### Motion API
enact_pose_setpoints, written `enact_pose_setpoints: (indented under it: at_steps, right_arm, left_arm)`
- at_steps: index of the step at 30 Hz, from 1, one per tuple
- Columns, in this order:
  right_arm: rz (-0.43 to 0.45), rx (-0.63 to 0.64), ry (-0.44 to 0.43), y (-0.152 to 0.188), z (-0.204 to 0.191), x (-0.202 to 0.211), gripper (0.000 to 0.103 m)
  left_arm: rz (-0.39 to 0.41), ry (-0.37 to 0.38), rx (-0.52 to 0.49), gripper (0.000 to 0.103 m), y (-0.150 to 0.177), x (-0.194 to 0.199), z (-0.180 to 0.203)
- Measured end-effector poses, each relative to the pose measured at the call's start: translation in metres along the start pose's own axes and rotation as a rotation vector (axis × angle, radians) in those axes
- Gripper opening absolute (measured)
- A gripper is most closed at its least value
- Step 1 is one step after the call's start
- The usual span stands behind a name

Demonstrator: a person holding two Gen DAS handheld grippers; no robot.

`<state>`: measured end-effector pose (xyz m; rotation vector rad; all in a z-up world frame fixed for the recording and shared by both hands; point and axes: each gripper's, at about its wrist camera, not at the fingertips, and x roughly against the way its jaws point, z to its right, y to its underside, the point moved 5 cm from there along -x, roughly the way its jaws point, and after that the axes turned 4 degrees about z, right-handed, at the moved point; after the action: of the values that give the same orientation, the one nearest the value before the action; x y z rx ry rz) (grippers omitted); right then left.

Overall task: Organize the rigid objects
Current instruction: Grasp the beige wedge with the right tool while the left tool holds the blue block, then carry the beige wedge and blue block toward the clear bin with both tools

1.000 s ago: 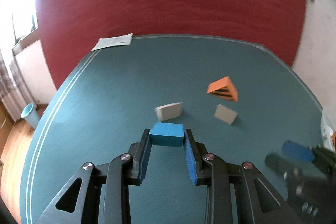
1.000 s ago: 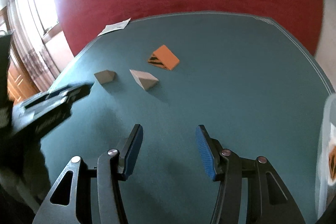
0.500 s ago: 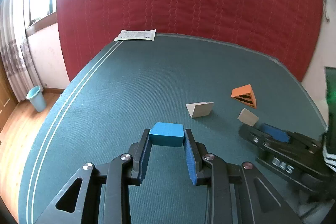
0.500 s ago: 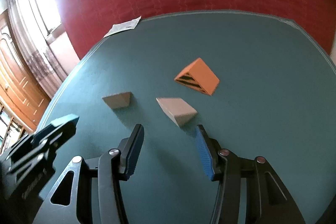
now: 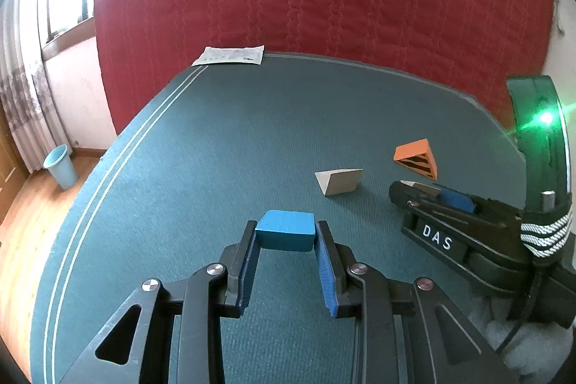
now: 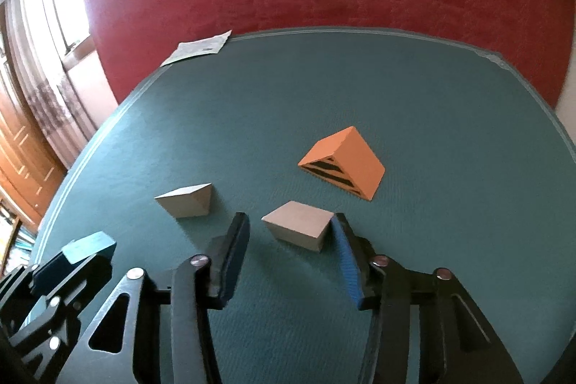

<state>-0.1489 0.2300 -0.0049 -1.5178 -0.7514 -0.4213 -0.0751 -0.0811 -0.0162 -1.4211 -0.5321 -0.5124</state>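
Left gripper (image 5: 286, 234) clenched on blue block (image 5: 285, 230). Right gripper (image 6: 291, 233) spread wide, straddling beige wedge (image 6: 298, 229); orange wedge (image 6: 343, 164) at 1 o'clock. Step: grasping; next, likely closing squarely.

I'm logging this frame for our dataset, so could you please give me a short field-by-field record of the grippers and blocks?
left gripper: shut on blue block, held above the table
right gripper: open, fingers either side of near beige wedge, not closed on it
second beige wedge: on the table, left of the right gripper
orange striped wedge: on the table, behind the near beige wedge
paper sheet: at the far table edge
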Motion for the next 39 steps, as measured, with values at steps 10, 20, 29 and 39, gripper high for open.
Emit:
enact_pose_setpoints:
  at_steps: [10,20,29,39]
  right_arm:
    - [0.003,-0.002,-0.004,0.000,0.004,0.000,0.037]
    - [0.006,-0.028,-0.031,0.022,0.016,0.025,0.037]
    - [0.039,-0.031,-0.046,0.038,0.020,0.054,0.037]
    - [0.058,-0.051,-0.032,0.053,0.038,0.082,0.037]
  left_arm:
    - [-0.001,0.016,-0.009,0.032,0.001,0.001,0.001]
    - [-0.001,0.048,-0.022,0.032,0.002,0.001,0.007]
    - [-0.010,0.121,-0.019,0.032,0.003,0.002,0.013]
    - [0.002,0.237,-0.045,0.032,0.004,0.011,0.028]
